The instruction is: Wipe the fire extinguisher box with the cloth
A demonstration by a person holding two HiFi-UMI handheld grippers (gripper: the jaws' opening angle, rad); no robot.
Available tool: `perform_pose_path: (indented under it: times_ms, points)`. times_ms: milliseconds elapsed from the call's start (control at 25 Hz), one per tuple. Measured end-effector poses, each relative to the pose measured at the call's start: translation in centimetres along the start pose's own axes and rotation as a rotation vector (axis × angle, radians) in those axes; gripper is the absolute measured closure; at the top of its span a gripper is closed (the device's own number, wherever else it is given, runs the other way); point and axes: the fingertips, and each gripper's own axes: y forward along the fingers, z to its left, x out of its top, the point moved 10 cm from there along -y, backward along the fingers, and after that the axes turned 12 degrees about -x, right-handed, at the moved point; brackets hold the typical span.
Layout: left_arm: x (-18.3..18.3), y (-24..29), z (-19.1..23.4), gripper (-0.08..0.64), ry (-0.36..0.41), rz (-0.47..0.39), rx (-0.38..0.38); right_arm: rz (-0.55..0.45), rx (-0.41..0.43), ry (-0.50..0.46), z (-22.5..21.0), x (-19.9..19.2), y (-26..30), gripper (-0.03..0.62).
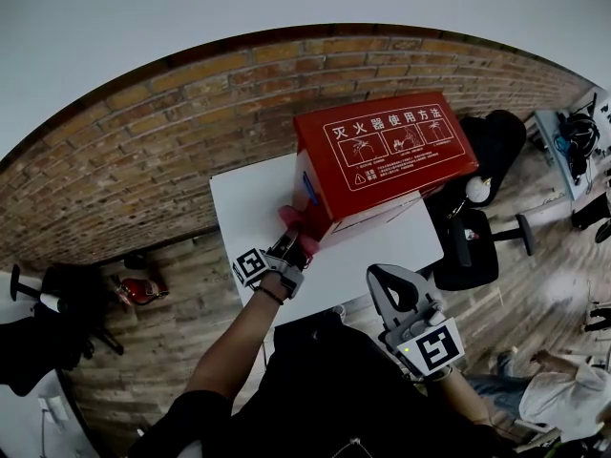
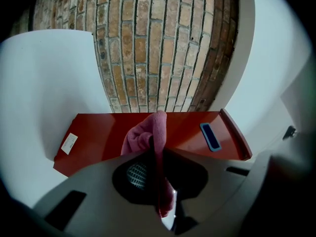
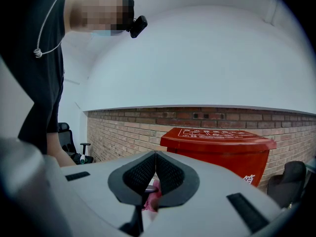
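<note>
The red fire extinguisher box (image 1: 382, 156) stands on a white table (image 1: 243, 208), its lid printed with white instructions. My left gripper (image 1: 291, 244) is shut on a pink cloth (image 1: 304, 223) and presses it against the box's near left side. In the left gripper view the cloth (image 2: 145, 132) bunches out of the shut gripper (image 2: 156, 149) onto the red box face (image 2: 98, 137). My right gripper (image 1: 387, 280) hangs back near the person's body, shut and empty, off the table's front edge. In its own view the right gripper (image 3: 155, 154) looks toward the box (image 3: 222, 142).
A brick wall (image 1: 143, 151) runs behind the table. Black office chairs (image 1: 482, 232) stand right of the table. A red extinguisher (image 1: 138, 289) lies on the wood floor at the left. The box side carries a blue handle (image 2: 211, 136) and a white label (image 2: 69, 143).
</note>
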Motion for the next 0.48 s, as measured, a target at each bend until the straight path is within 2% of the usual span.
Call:
perform_pose_path:
  times_ms: [480]
  points:
    - [-0.1, 0.4, -1.5, 0.476, -0.040, -0.007, -0.060, 0.005, 0.003, -0.010, -0.2, 0.1, 0.1, 0.572]
